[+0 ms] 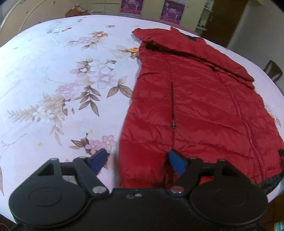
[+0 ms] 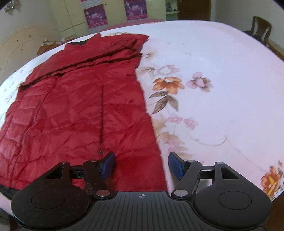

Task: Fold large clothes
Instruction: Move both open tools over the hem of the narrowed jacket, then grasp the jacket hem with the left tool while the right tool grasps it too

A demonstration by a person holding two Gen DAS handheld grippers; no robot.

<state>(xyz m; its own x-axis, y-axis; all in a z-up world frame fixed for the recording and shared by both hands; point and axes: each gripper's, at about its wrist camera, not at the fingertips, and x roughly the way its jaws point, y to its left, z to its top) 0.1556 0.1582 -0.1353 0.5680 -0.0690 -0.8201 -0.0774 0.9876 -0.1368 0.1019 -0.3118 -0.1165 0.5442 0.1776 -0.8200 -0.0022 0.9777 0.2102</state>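
A red quilted puffer jacket lies flat on the floral pink cloth, sleeves folded across its upper part, black pocket zipper showing. My left gripper is open and empty, its jaws straddling the jacket's lower left edge near the hem. In the right wrist view the jacket fills the left half, with a pocket zipper. My right gripper is open and empty, straddling the jacket's lower right edge. Blue pads show on both grippers.
The cloth-covered surface stretches wide beside the jacket. Purple posters hang on the far wall. A wooden chair stands past the far right edge. A black lining strip shows at the hem.
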